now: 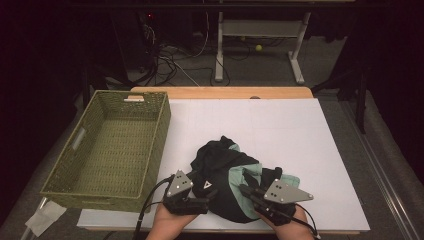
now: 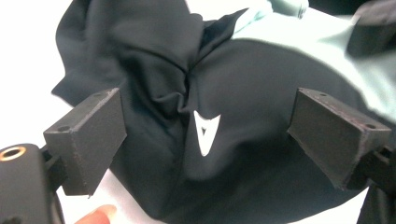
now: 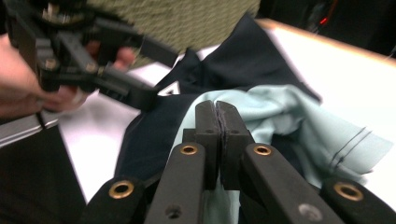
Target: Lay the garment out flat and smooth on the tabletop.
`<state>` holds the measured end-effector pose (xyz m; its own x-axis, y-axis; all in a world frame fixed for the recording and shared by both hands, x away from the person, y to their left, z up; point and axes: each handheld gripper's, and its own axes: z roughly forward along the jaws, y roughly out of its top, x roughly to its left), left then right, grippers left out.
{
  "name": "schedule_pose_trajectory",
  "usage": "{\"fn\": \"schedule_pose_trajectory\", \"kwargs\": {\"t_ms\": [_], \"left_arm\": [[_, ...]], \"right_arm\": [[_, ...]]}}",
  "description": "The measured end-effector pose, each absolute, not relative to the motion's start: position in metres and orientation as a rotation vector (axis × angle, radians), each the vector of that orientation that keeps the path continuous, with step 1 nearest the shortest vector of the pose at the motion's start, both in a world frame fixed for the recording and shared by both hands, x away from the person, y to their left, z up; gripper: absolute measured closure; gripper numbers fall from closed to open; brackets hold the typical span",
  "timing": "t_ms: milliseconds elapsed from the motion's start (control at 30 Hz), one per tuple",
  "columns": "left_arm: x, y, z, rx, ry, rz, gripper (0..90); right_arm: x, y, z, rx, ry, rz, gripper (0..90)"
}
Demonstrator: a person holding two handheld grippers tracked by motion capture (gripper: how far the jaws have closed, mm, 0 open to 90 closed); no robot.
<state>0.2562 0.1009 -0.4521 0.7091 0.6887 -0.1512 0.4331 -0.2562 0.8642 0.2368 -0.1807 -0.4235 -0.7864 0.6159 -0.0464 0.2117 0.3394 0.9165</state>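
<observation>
A soft, crumpled piece of clothing (image 1: 225, 175) lies in a lump on the white bench (image 1: 280, 125), near the front edge. It is dark cloth with a pale green lining and a small white triangle mark (image 2: 205, 132). The left claw (image 1: 200, 192) is spread wide over the dark cloth, not touching it. The right claw (image 3: 217, 122) is pressed together, pinching the thin green lining. A woven green basket (image 1: 85, 165), shaped like a box, sits at the left.
</observation>
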Motion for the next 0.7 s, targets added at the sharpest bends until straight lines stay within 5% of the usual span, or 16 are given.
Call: {"fn": "schedule_pose_trajectory", "kwargs": {"t_ms": [700], "left_arm": [[0.264, 0.093, -0.458, 1.936, 0.847, 0.27, 9.8]], "right_arm": [[0.262, -0.331, -0.412, 1.198, 1.717, 1.26, 89.2]]}}
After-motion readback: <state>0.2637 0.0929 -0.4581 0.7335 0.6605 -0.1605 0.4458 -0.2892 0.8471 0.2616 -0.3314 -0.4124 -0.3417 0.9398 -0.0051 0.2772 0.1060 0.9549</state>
